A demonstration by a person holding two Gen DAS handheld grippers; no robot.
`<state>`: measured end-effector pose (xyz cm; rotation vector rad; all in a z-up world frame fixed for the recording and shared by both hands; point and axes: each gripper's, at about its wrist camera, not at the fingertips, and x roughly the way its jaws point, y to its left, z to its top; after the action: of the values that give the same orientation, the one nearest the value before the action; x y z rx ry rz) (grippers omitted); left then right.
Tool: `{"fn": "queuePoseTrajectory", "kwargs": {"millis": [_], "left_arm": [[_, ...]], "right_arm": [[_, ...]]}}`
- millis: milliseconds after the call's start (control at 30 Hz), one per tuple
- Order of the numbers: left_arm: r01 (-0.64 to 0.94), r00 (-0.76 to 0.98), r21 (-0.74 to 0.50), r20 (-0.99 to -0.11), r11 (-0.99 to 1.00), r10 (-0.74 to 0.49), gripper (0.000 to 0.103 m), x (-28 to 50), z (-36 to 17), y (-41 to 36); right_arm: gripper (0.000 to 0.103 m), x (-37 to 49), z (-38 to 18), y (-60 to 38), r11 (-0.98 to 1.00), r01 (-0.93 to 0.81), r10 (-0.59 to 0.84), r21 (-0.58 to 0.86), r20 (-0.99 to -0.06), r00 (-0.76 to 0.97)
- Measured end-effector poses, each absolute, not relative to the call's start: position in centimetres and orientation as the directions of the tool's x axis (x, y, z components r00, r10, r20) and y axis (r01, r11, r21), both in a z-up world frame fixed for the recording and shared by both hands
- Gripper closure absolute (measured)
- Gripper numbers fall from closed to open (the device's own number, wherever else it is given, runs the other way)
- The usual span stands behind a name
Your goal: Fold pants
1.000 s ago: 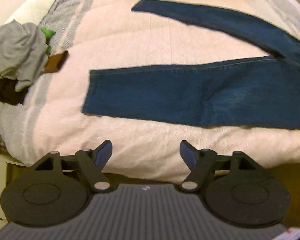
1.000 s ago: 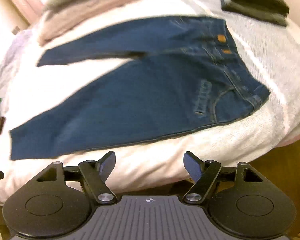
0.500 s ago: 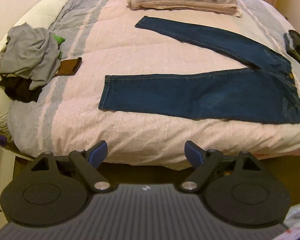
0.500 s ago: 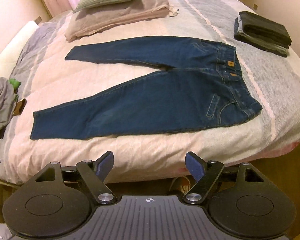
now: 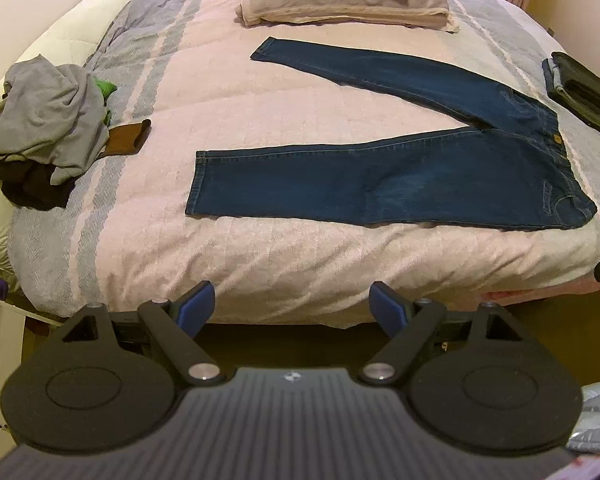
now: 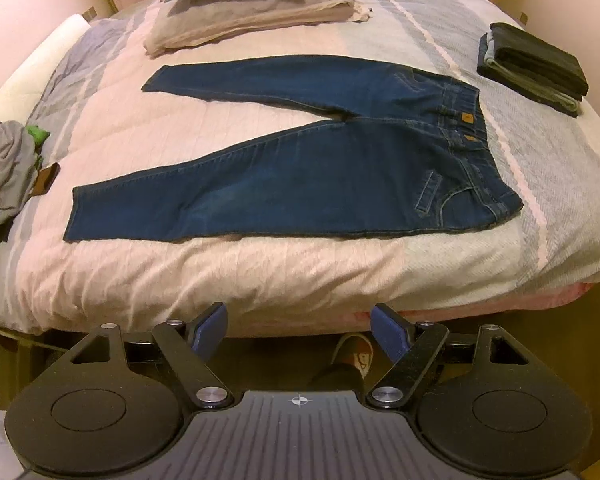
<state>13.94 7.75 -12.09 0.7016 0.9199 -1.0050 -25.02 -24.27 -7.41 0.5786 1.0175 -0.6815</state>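
Dark blue jeans (image 5: 380, 180) lie flat on the bed, legs spread in a V toward the left, waistband at the right. The right wrist view shows the same jeans (image 6: 300, 176) with the brown waist patch (image 6: 466, 118) at the right. My left gripper (image 5: 292, 306) hangs open off the bed's near edge, short of the near leg. My right gripper (image 6: 298, 324) is open too, back from the bed edge below the jeans' seat. Neither holds anything.
A pile of grey and black clothes (image 5: 44, 128) lies at the left edge of the pink and grey quilt (image 5: 220, 92). Pillows (image 5: 340, 0) sit at the head. Folded dark garments (image 6: 534, 66) are stacked at the right. A shoe (image 6: 352, 356) shows on the floor.
Both grippers have pulled back and up from the bed, so the whole jeans and bed come into view. The jeans have not moved. Both grippers stay open.
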Motion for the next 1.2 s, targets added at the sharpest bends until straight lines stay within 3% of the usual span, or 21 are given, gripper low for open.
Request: {"fn": "queuePoseTrajectory", "kwargs": {"millis": [767,1200], "left_arm": [[0.935,0.221,0.081,-0.895,0.346,-0.387,0.021,11.8,-12.7,6.3],[0.907,0.235,0.076,-0.908,0.415,-0.348,0.021,13.0,-13.7,2.7]], "right_arm": [[0.027,-27.2,-7.5,-25.0,0.613,0.778,-0.244,0.136,-0.904,0.351],[0.027,-24.2,-8.2,-29.7,0.659,0.738,-0.202,0.144,-0.912,0.358]]}}
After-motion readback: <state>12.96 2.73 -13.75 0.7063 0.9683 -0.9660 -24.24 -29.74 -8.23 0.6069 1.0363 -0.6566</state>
